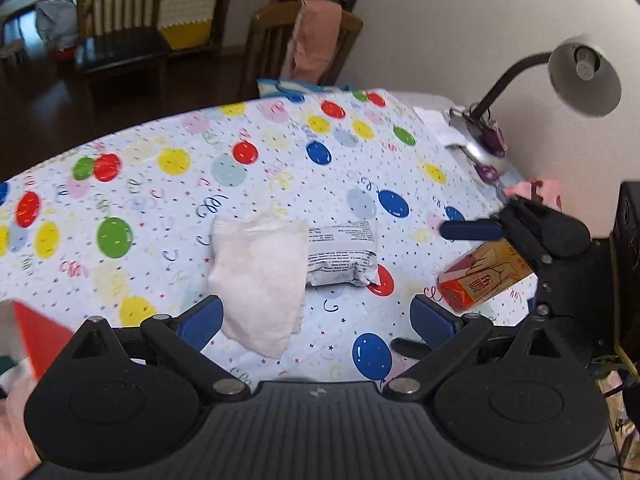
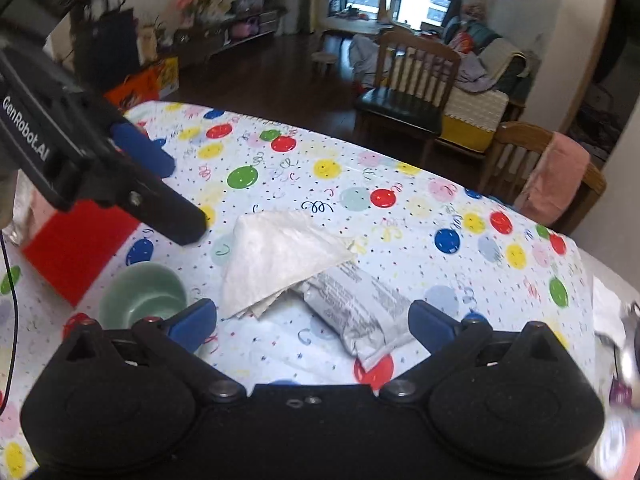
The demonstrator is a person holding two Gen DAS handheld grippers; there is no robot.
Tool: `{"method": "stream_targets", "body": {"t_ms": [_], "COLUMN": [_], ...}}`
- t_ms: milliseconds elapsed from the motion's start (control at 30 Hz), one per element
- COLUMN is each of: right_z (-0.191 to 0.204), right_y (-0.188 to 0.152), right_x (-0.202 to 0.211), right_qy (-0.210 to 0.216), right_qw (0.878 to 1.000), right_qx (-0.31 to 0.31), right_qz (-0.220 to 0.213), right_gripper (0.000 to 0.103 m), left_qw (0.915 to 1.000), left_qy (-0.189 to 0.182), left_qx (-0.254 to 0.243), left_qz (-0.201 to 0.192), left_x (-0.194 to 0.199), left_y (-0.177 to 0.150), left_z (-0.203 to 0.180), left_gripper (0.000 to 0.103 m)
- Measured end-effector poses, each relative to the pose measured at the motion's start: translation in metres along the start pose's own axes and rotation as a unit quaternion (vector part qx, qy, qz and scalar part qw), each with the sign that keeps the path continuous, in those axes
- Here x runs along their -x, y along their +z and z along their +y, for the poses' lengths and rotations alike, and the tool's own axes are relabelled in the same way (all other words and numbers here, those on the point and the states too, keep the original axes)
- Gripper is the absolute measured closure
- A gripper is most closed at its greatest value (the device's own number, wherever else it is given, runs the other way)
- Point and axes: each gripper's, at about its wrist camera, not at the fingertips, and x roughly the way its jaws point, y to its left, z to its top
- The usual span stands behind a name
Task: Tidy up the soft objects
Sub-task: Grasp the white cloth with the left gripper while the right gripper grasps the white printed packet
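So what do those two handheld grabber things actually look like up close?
Both are matte black plastic. The left gripper and right gripper each have two round housings, hinged black link arms with silver pivot pins, and blue textured fingers. Seen from the right wrist view, the left one's body carries white "GenRobot.AI" lettering.

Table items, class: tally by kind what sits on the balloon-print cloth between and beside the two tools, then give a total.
White folded tissue: 1
Grey printed soft pack: 1
Orange-red carton: 1
Green bowl: 1
Red box: 1
Total: 5
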Motion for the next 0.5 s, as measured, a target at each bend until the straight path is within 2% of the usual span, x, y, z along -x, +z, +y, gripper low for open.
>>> {"method": "stream_targets", "body": {"t_ms": [267, 500], "right_z": [-0.001, -0.011], "right_y": [0.017, 0.018], "right_x": [-0.047, -0.082], "right_qy": [0.011, 0.005], "right_qw": [0.995, 0.994], "right_qx": [0.076, 0.074], "right_qz": [0.056, 0.08], "right_gripper": [0.001, 0.005], "left_qw": [0.999, 0.9967], "left_qy": [0.005, 0.026], "left_qx": [-0.013, -0.032], "left_qz": [0.043, 0.07], "left_x": [-0.044, -0.079], "left_y": [0.017, 0.027], "left_z": [0.011, 0.02], "left_gripper": [0.003, 0.003]}}
